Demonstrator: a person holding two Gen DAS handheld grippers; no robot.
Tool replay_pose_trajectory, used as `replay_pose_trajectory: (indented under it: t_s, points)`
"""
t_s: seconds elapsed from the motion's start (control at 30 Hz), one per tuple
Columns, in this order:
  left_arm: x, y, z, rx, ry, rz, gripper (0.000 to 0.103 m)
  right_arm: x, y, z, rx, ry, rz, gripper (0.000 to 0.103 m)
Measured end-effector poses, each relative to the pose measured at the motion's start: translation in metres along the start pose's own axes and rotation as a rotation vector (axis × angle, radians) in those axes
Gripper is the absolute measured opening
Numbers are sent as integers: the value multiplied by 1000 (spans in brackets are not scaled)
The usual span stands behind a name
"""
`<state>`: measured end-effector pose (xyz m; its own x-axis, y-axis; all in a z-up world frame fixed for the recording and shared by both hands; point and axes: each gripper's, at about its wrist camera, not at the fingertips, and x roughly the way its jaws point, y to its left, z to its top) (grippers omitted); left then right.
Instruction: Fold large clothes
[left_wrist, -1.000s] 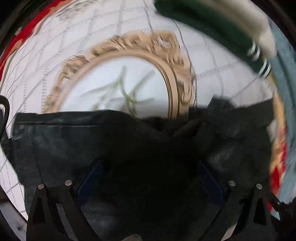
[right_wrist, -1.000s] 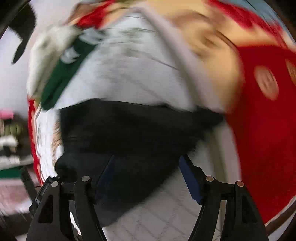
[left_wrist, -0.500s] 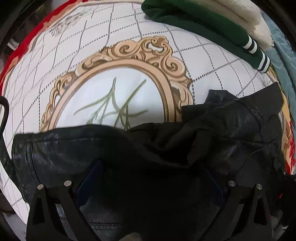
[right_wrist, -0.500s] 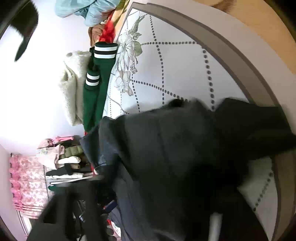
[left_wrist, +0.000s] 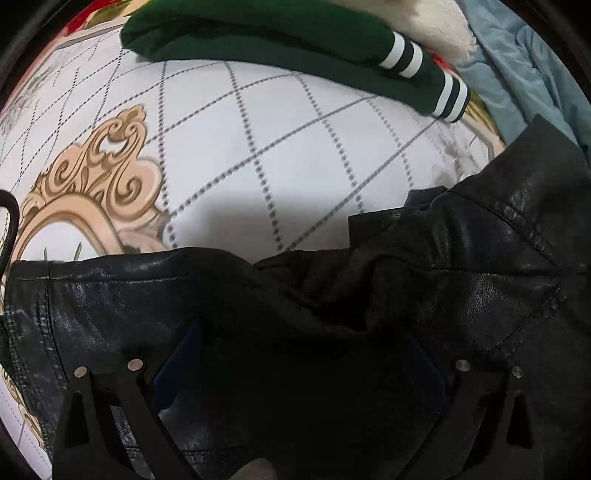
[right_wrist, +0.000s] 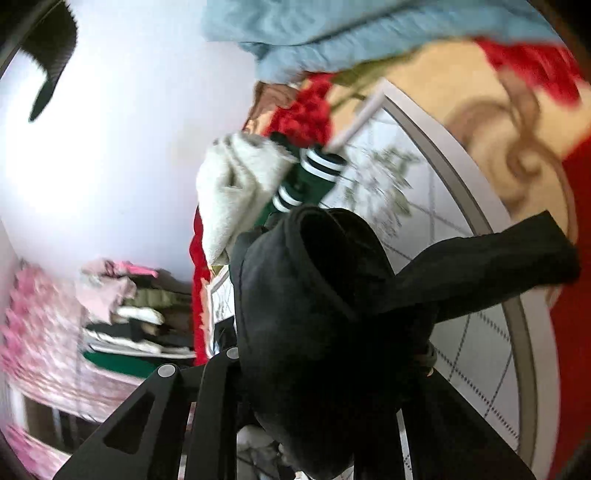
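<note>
A black leather jacket lies rumpled on a white quilted bedspread with a gold scroll frame. My left gripper hovers low over the jacket with its jaws wide apart, and the dark cloth lies between and under them. In the right wrist view, my right gripper is shut on a bunched part of the jacket and holds it lifted above the bed. A black flap hangs out to the right. The right fingertips are hidden by the cloth.
A folded green garment with white stripes, a cream fleece and a light blue garment lie at the far edge of the bed. In the right wrist view, a stack of folded clothes sits beyond the bed on the left.
My right gripper closed on the jacket and lifted and twisted it up off the bed. My left gripper moved forward toward the green garment while staying open over the jacket.
</note>
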<state>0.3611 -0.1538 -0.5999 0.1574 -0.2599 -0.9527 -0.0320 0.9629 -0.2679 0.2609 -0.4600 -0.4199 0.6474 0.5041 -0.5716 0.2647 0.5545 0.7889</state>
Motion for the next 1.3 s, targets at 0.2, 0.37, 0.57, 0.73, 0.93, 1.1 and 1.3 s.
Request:
replay_pose_trajectory:
  t_s: [0.2, 0.37, 0.57, 0.73, 0.93, 1.1, 1.3]
  points:
    - [-74, 76, -23, -208, -100, -36, 103, 27, 84, -25, -185, 90, 4, 22]
    - [-144, 179, -84, -421, -167, 85, 103, 82, 136, -88, -269, 252, 68, 22]
    - [-197, 283, -157, -584, -206, 237, 103, 174, 153, -202, -373, 506, 40, 21]
    - [-220, 318, -183, -677, -251, 281, 103, 240, 125, -272, -414, 690, -82, 23]
    - [-241, 309, -162, -651, -310, 200, 103, 236, 151, -281, -473, 824, 38, 102]
    - [-257, 276, -124, -533, -354, 145, 103, 198, 160, -258, -439, 928, 37, 102]
    - [-191, 238, -87, -386, -260, 191, 103, 181, 144, -167, -474, 667, -189, 44]
